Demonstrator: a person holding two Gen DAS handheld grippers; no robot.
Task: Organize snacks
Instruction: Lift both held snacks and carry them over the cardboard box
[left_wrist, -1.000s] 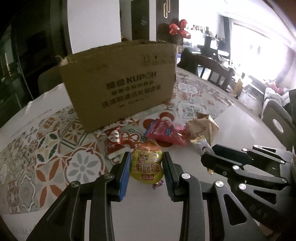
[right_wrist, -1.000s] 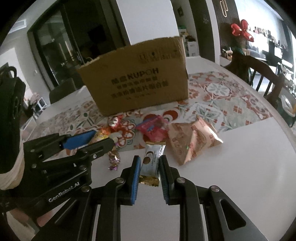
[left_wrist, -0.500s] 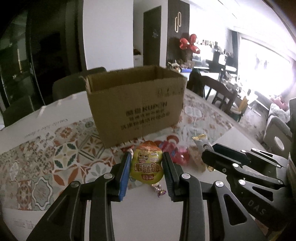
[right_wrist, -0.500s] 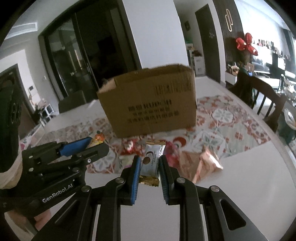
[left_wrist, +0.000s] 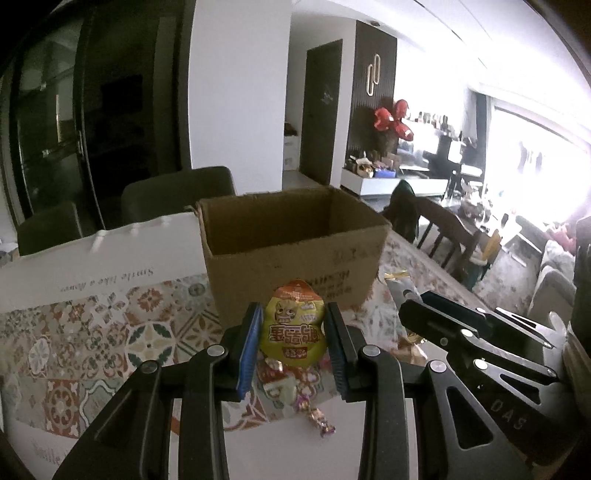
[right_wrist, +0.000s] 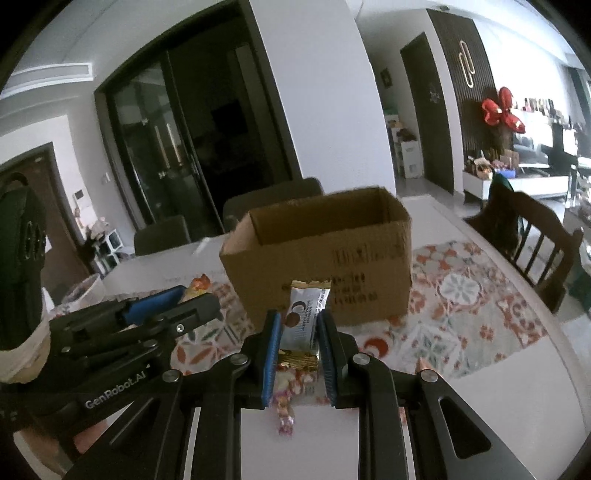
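Yellow snack pouch (left_wrist: 293, 328) sits clamped in the left gripper (left_wrist: 293, 341), low centre of the frame, before the cardboard box (left_wrist: 291, 251). The right gripper (right_wrist: 298, 341) grasps a white wafer bar (right_wrist: 304, 321), also low centre, above the desk (right_wrist: 517, 376).

The left gripper (left_wrist: 293, 345) is matte black, its two fingers faced with ribbed blue pads (left_wrist: 250, 345); round silver screws dot the angular, cut-out linkage behind them; white "GenRobot.AI" lettering runs along its side; the right gripper (right_wrist: 298, 345) matches it in black frame, blue pads (right_wrist: 271, 354) and silver screws; "DAS" is embossed on its side.
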